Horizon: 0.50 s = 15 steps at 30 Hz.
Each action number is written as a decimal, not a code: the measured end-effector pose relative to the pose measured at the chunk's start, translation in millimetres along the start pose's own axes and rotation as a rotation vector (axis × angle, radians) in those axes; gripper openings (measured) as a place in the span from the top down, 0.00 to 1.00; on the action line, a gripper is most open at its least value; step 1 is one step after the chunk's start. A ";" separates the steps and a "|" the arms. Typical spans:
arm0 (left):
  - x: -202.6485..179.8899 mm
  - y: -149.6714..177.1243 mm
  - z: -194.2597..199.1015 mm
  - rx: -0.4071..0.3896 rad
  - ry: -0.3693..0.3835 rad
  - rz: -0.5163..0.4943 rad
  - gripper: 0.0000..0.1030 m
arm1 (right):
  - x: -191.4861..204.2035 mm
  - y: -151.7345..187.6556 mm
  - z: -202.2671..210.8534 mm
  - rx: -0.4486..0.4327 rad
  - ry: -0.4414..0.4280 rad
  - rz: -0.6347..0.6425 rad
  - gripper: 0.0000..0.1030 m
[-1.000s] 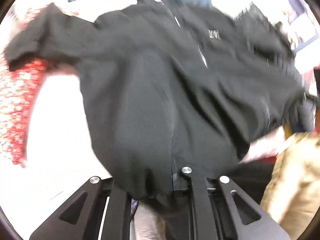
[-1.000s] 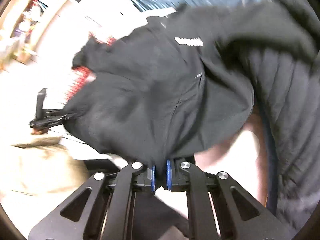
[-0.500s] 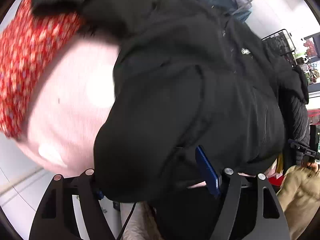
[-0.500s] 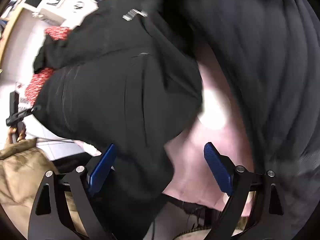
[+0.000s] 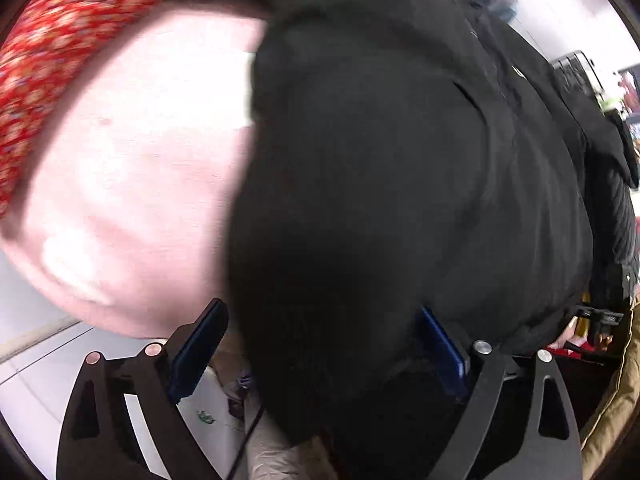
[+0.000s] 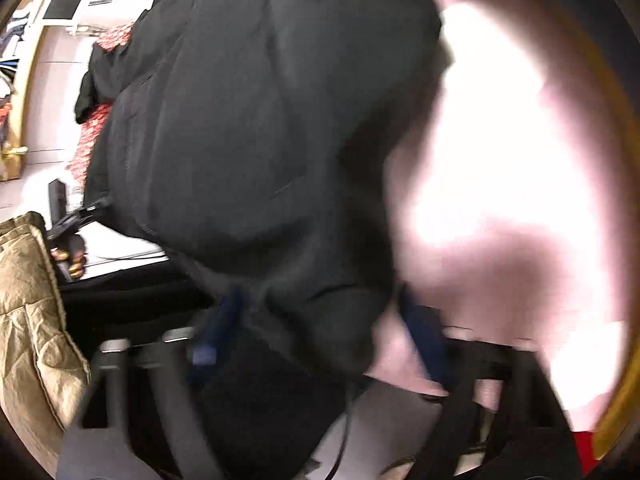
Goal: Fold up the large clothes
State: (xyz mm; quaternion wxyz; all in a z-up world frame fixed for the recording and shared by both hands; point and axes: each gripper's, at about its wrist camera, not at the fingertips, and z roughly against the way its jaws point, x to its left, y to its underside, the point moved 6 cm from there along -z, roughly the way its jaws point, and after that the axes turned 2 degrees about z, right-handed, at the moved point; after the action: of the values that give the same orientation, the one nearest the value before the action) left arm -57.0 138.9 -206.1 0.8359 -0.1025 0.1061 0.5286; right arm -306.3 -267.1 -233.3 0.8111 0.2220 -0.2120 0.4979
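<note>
The large black soft-fabric jacket (image 5: 400, 168) lies spread across the pale pink bed surface (image 5: 132, 168), its hem bunched at six o'clock so a fold can start there. The left gripper (image 5: 320, 344) has just been opening, blue pads wide with hem cloth loose between them. The right gripper (image 6: 320, 332) has just been closing around a hem fold; blur hides whether it pinches. A red floral cloth (image 5: 60, 40) sits at ten o'clock.

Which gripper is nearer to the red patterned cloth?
Left. The left gripper has the red patterned cloth close, across the pink surface. From the right gripper it lies beyond the black garment.
</note>
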 end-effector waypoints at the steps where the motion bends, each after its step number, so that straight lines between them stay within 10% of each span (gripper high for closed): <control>1: -13.0 -4.2 -4.9 0.014 0.014 -0.051 0.37 | 8.0 1.9 -0.7 0.025 -0.002 0.021 0.76; 4: -48.0 -0.9 -1.1 0.098 0.075 -0.173 0.93 | 34.8 5.0 26.8 0.026 -0.126 0.080 0.93; 10: -79.7 10.2 84.2 0.106 0.292 -0.310 0.95 | 66.2 19.8 115.2 0.006 -0.095 0.202 0.98; 13: -47.7 23.7 70.9 0.180 0.155 -0.325 0.94 | 61.2 14.7 117.0 0.004 -0.055 0.179 0.93; 14: -25.7 29.7 50.3 0.242 0.062 -0.284 0.94 | 54.0 13.9 108.9 0.020 0.000 0.172 0.75; 15: -10.2 33.3 35.0 0.286 0.001 -0.239 0.94 | 42.2 13.0 98.2 0.042 0.088 0.163 0.30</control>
State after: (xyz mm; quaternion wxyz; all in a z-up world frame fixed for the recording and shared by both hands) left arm -88.9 154.0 -171.7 0.8989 0.0054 0.1676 0.4048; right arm -312.6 -287.9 -127.8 0.7717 0.1987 -0.1829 0.5758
